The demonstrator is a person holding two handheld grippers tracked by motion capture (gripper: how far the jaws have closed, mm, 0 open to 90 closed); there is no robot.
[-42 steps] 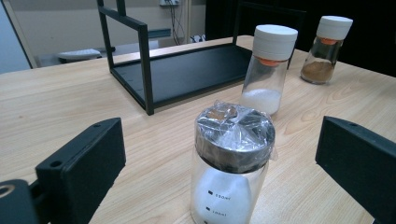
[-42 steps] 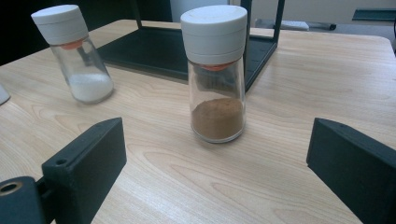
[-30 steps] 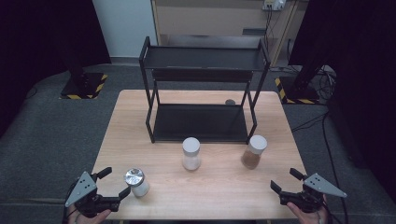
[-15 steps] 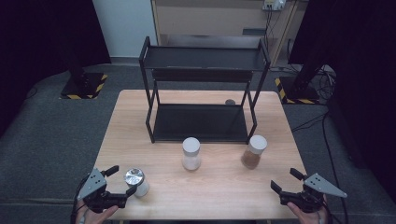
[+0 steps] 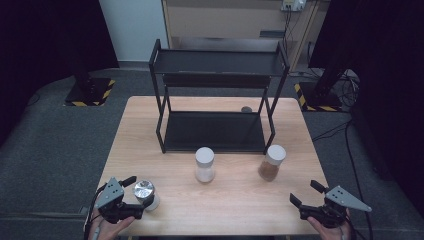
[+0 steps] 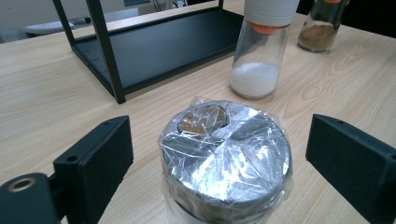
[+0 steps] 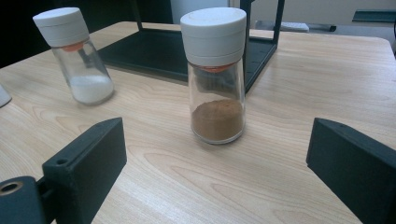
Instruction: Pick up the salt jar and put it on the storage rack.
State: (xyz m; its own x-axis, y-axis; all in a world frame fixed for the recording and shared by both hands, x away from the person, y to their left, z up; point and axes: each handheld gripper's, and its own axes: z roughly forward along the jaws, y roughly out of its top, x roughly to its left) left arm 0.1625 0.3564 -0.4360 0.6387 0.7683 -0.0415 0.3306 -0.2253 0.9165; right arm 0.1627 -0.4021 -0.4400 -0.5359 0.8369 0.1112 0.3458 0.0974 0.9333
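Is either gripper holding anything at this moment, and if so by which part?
Nothing is held. The left gripper has been closing around the foil-topped jar, gaps showing at both sides; the right gripper is open.

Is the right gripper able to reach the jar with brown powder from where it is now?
Probably yes. The right gripper is open, and only bare table lies between it and the brown powder jar, which stands upright ahead.

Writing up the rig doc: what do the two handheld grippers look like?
Both are black two-jaw tools. The left gripper and right gripper each carry a grey three-cornered plate on top. Close up, the jaws are flat, blocky black pads with a small hole, and a brass-coloured ring sits at the base. A dark cable trails from the left one.
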